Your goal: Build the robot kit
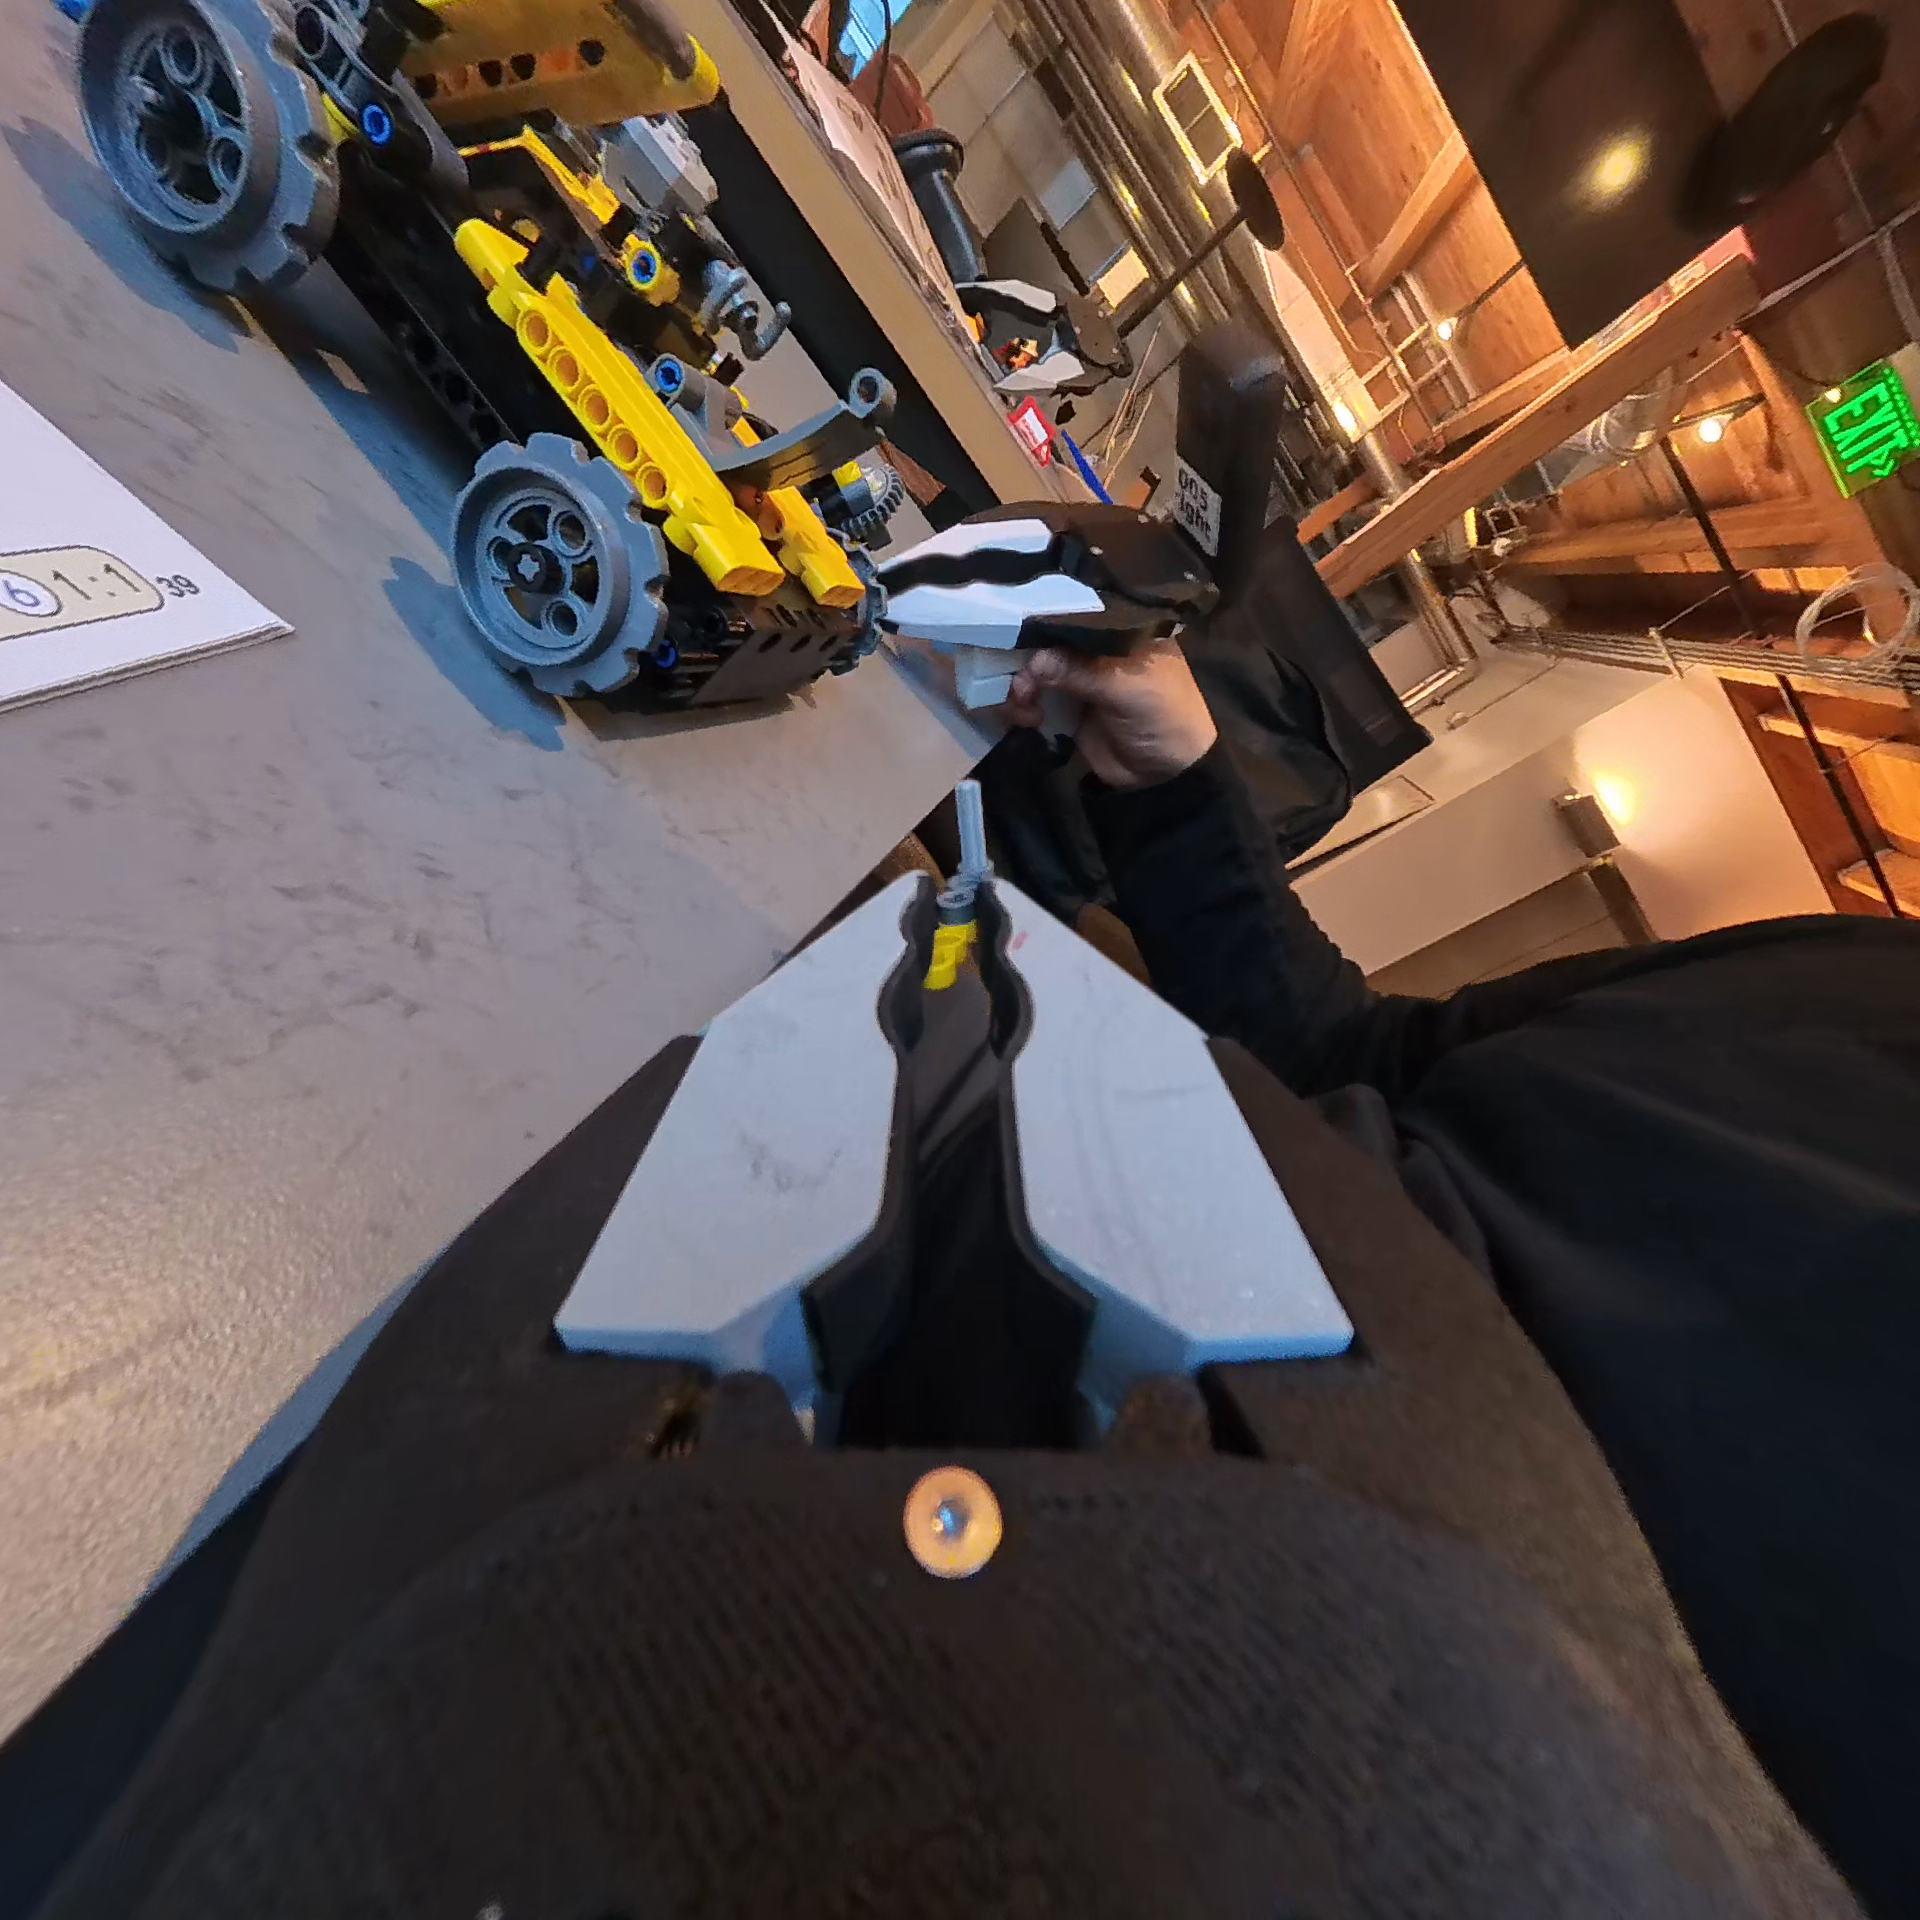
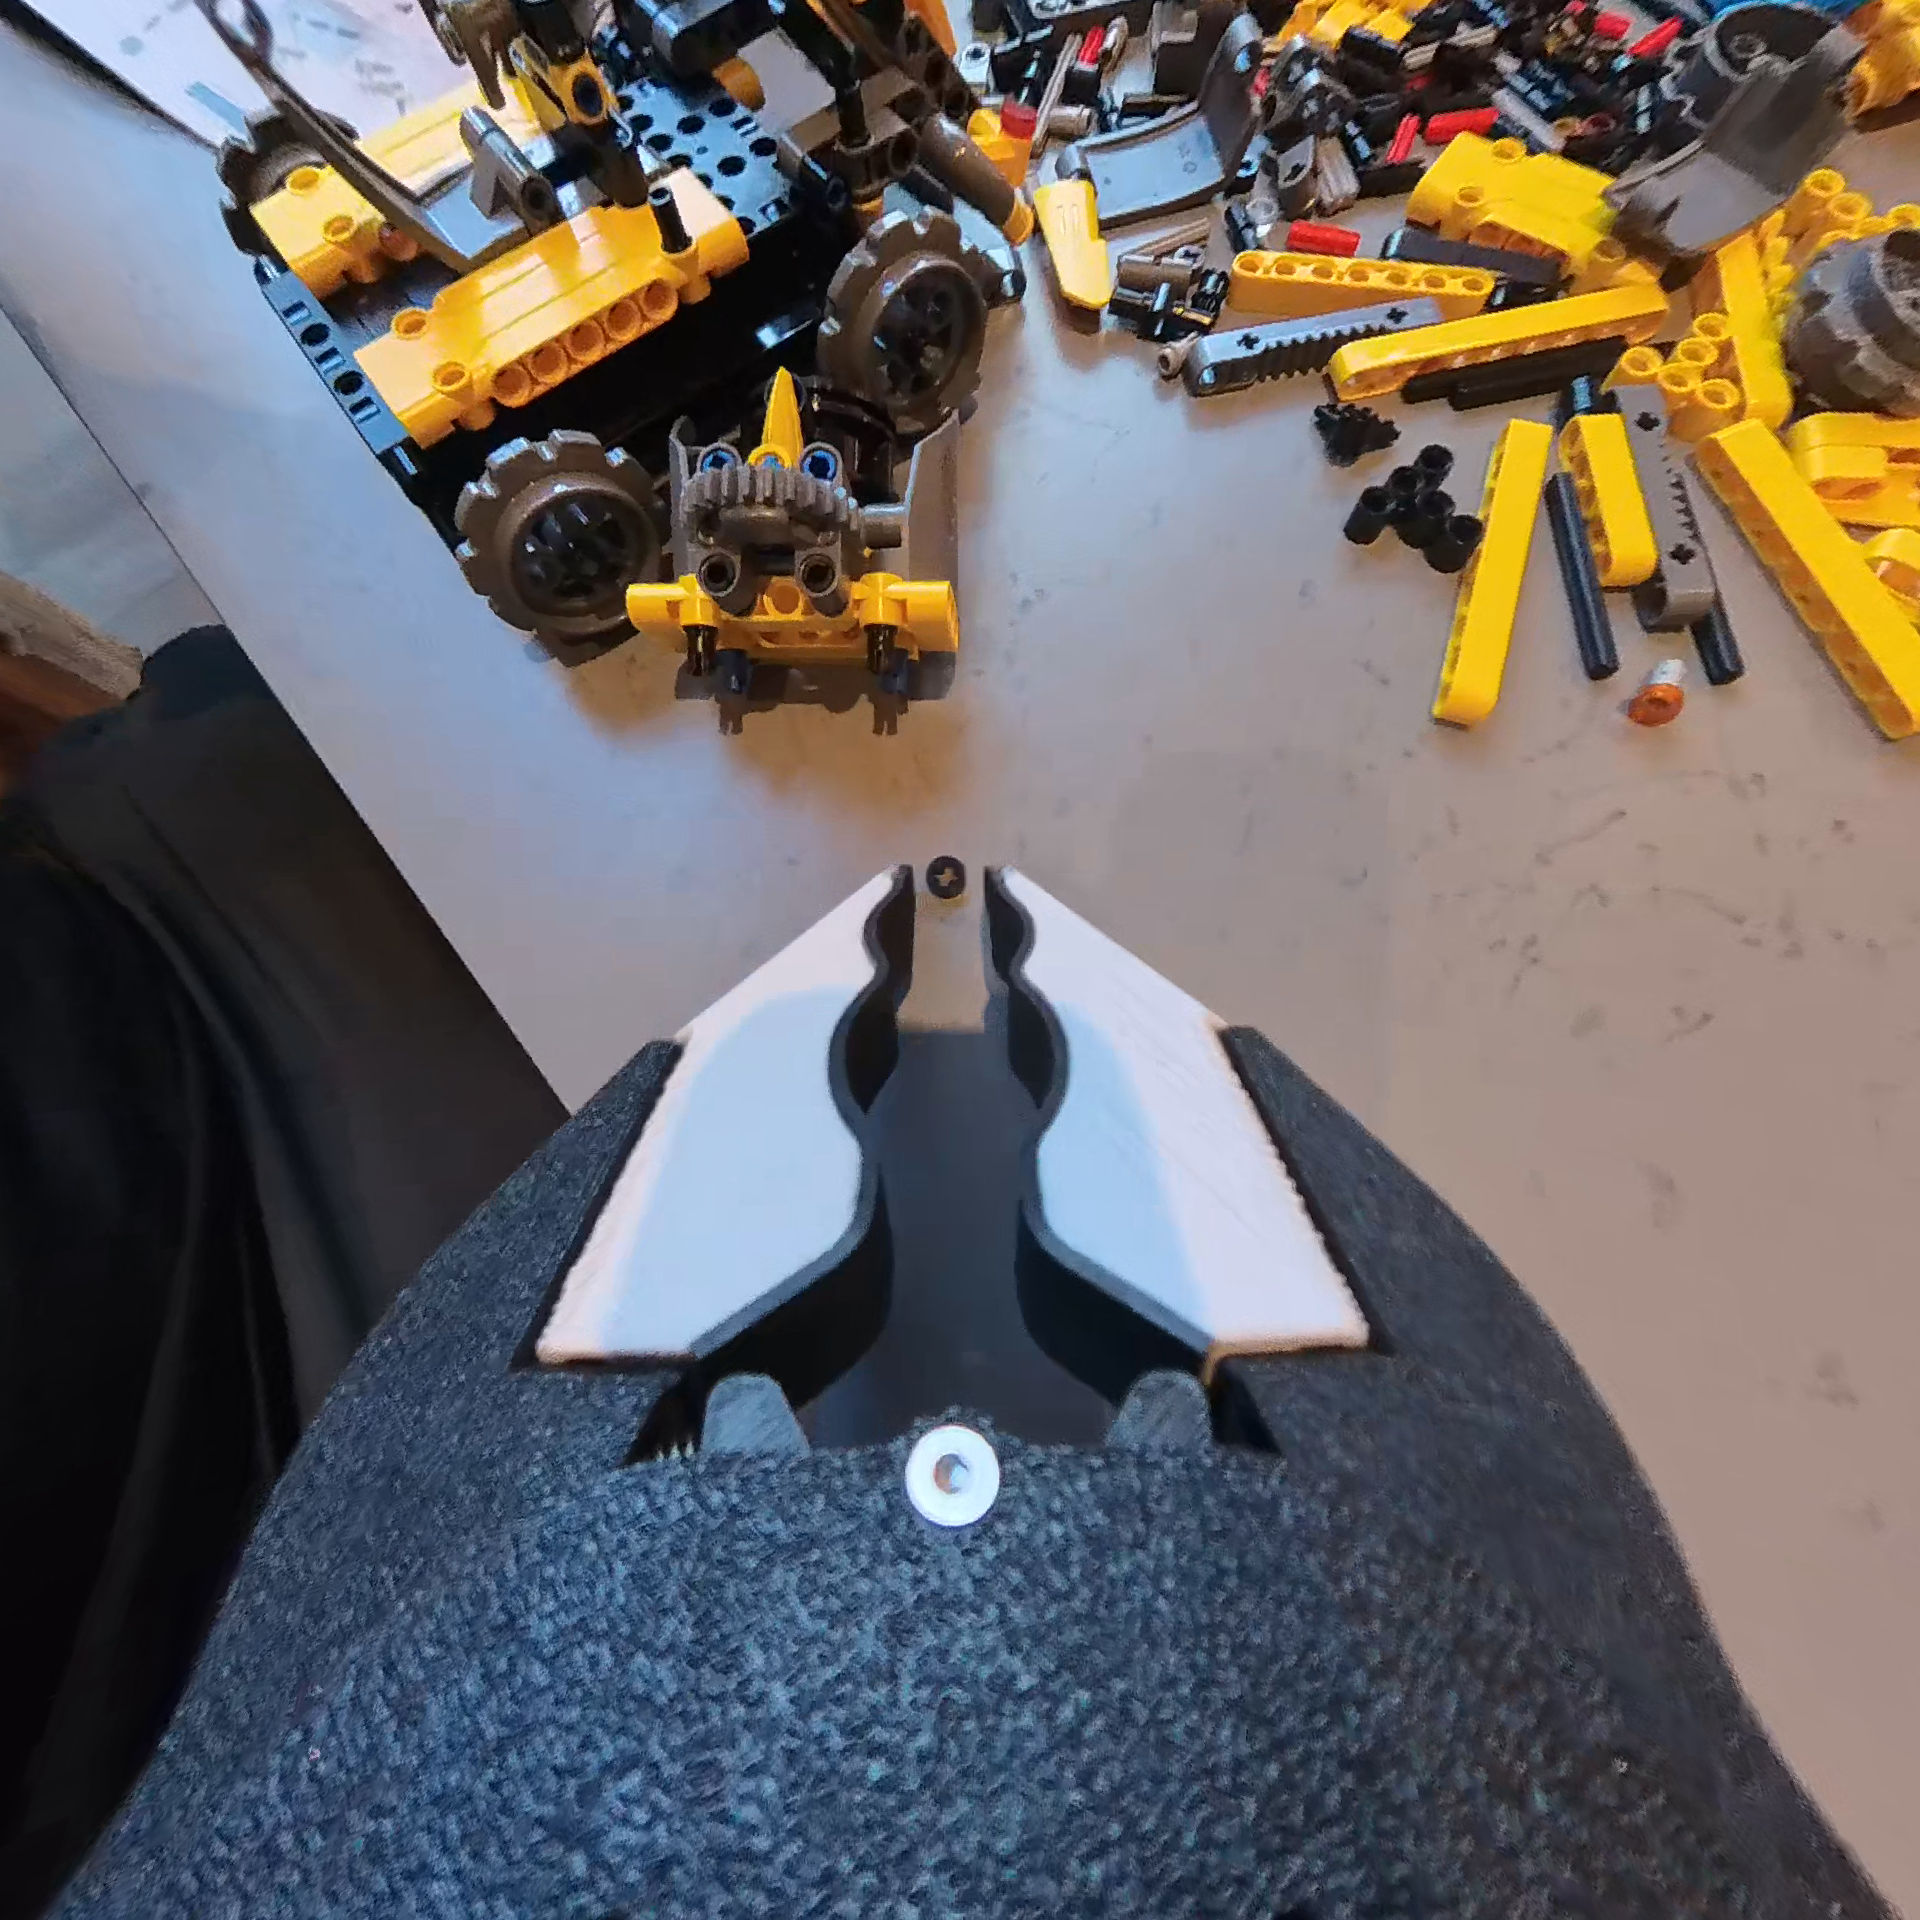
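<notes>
**Part-built yellow vehicle, parts in both grippers**

1. Left gripper (image 1: pixel 954 906): my jaws are clamped on a small yellow connector (image 1: pixel 948 951) with a grey axle (image 1: pixel 968 821) standing out past the tips. I hold it off the table edge, in the air.
2. Right gripper (image 2: pixel 943 896): my jaws stand narrowly apart. A small black round piece (image 2: pixel 945 878) with a cross-shaped end sits between the tips. I cannot tell whether it is pinched. In the left wrist view this gripper lies at 12 o'clock, tips just beside the vehicle's near end, with a hand (image 1: pixel 1132 717) on its grip.
3. Vehicle (image 2: pixel 540 332): at 11 o'clock in both views. Black chassis, yellow beams and four grey wheels are fitted. A gear module (image 2: pixel 790 582) sits at its near end. The upper frame looks open and unfinished, by my judgement.
4. Loose parts (image 2: pixel 1507 312): a large spread of beams, pins and racks at 1 to 2 o'clock, so much appears unbuilt. An orange-tipped bit (image 2: pixel 1657 701) lies apart from them.
5. Booklet (image 1: pixel 104 603): open, at 9 o'clock in the left view.
6. Table (image 2: pixel 1247 935): grey, mottled, scuffed.
7. Room: timber beams, metal ducts, a green lit sign (image 1: pixel 1865 426), warm lamps.
</notes>
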Tool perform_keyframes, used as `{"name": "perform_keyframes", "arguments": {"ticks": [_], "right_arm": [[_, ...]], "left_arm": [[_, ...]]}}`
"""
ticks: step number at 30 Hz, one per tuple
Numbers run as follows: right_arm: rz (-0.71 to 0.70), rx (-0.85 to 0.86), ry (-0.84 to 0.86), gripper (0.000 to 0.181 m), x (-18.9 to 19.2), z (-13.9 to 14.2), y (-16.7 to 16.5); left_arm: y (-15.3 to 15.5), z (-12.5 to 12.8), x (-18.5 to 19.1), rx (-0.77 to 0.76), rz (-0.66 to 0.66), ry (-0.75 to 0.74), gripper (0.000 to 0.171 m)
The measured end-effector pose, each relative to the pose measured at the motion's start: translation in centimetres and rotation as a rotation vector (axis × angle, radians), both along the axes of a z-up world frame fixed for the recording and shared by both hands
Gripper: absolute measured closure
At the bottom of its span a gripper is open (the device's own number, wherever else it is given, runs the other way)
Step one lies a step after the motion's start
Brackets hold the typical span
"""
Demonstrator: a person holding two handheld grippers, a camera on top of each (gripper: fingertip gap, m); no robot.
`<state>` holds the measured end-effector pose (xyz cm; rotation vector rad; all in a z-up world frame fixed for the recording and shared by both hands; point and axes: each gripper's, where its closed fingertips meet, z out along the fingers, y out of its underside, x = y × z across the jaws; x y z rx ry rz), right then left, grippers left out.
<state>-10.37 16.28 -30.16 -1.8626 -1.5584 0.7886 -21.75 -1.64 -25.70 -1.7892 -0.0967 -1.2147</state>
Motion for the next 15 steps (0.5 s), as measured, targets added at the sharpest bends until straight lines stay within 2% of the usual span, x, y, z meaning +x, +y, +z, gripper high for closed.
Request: {"name": "perform_keyframes", "arguments": {"ticks": [5, 15], "right_arm": [[0.012, -0.029, 0.001, 0.174, 0.0, 0.0, -0.1], [0.050, -0.035, 0.003, 0.175, -0.7, 0.1, -1.1]], "left_arm": [[-0.2, -0.2, 0.7, -0.003, -0.032, 0.023, 0.167], [-0.4, -0.7, 1.6, -0.007, -0.067, 0.069, 0.167]]}}
